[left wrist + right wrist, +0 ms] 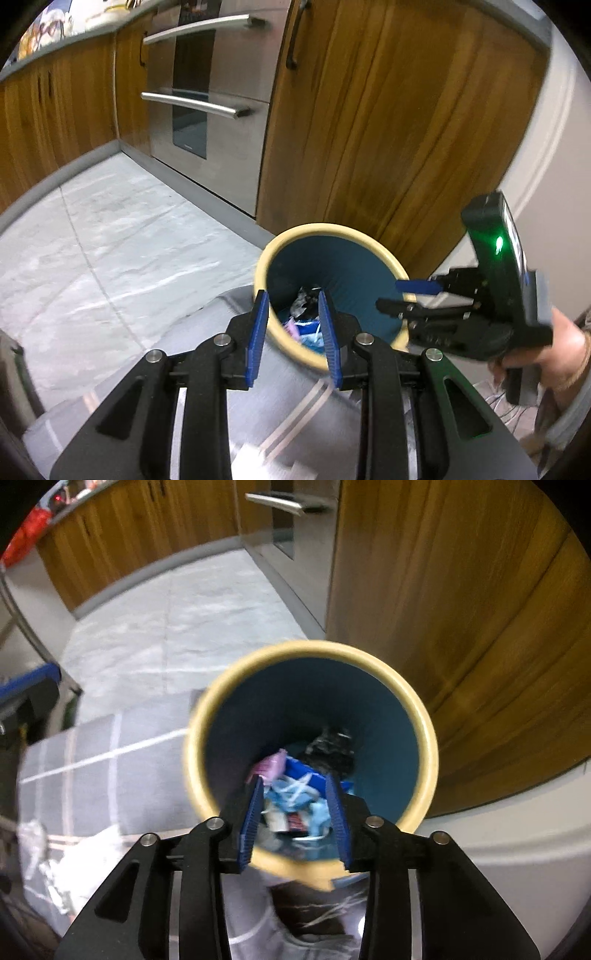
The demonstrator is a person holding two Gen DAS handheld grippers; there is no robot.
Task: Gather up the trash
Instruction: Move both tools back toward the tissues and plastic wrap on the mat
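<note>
A round bin with a cream rim (321, 227) (314, 646) and a teal inside stands on the floor by a wooden cabinet. Trash (295, 794) lies at its bottom: blue, pink and black wrappers. My right gripper (294, 781) hangs over the bin's mouth, open, with nothing between its blue pads. From the left wrist view it (400, 295) reaches over the bin's right rim, held by a hand (565, 343). My left gripper (292, 295) is on the near-left side of the bin, open and empty. Crumpled pale plastic (85, 860) lies on the rug.
Wooden cabinet doors (388, 110) rise right behind the bin. A stainless oven (207, 99) with bar handles stands to their left. A grey striped rug (92, 757) covers the floor beside the bin, with pale tiles (110, 240) beyond it. A white wall base (517, 830) curves at the right.
</note>
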